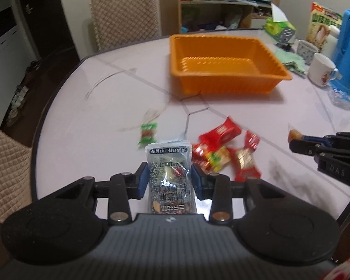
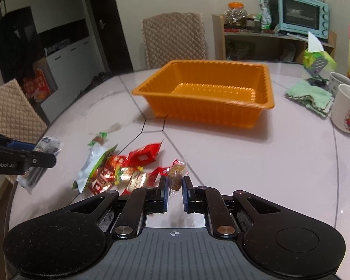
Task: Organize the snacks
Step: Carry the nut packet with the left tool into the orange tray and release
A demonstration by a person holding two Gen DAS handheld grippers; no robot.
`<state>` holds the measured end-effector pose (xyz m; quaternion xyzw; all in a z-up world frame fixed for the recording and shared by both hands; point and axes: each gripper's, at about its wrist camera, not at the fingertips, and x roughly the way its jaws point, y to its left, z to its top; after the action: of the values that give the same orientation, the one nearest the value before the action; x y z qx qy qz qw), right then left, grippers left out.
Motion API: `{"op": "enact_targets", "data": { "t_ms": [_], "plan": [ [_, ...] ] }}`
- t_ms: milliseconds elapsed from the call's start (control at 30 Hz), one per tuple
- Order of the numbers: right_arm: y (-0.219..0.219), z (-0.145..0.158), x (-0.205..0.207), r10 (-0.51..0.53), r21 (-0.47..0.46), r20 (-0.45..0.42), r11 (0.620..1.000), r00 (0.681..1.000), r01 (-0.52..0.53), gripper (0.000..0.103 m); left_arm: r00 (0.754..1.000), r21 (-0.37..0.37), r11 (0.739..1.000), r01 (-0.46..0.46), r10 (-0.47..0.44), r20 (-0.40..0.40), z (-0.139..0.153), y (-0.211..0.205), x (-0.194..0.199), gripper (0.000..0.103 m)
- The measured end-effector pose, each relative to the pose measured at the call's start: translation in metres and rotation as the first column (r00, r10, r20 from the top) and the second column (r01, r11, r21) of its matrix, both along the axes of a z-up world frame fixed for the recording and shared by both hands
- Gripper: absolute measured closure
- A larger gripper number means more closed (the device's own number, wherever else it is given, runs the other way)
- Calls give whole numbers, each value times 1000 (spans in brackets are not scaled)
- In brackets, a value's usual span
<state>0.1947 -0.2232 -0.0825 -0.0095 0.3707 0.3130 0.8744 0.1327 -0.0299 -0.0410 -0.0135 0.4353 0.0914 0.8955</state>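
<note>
The left gripper (image 1: 169, 177) pinches a silver-black snack packet (image 1: 169, 175) between its blue pads, the packet standing lengthwise out past the fingertips, lifted above the table (image 1: 119, 88). The right gripper (image 2: 174, 182) is closed on a small clear-wrapped brown candy (image 2: 176, 175), which sticks up between the fingers. Just beyond both grippers a pile of red and yellow snack wrappers (image 2: 128, 165) lies on the table, with a white-green pouch (image 2: 93, 163) at its left edge and a small green-wrapped candy (image 1: 148, 133) a little apart from it. Farther back sits the orange tray (image 2: 210, 112), nothing visible inside it. To the right of the tray lie a green cloth (image 2: 311, 98) and a white mug (image 2: 345, 109), with a tissue box (image 2: 317, 61) behind them.
</note>
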Motion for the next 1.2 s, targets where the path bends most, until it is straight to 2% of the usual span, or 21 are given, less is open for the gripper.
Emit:
{"op": "enact_targets", "data": {
  "t_ms": [333,667,900,1200],
  "plan": [
    [-10,30,30,-77,41,31,996,997,76,90,991,-57,991,125,-121,64,17,-6,70,68],
    [-1,54,97,-113,92,69,990,991,107,90,978,-89,977,193,-183,104,29,-13,161,68],
    [11,39,153,-90,101,57,991,994,84,90,982,-129,975,179,-170,79,16,-15,229,68],
    [17,6,204,-104,62,-5,993,995,104,90,990,-170,975,141,-140,17,-11,-18,285,68]
  ]
}}
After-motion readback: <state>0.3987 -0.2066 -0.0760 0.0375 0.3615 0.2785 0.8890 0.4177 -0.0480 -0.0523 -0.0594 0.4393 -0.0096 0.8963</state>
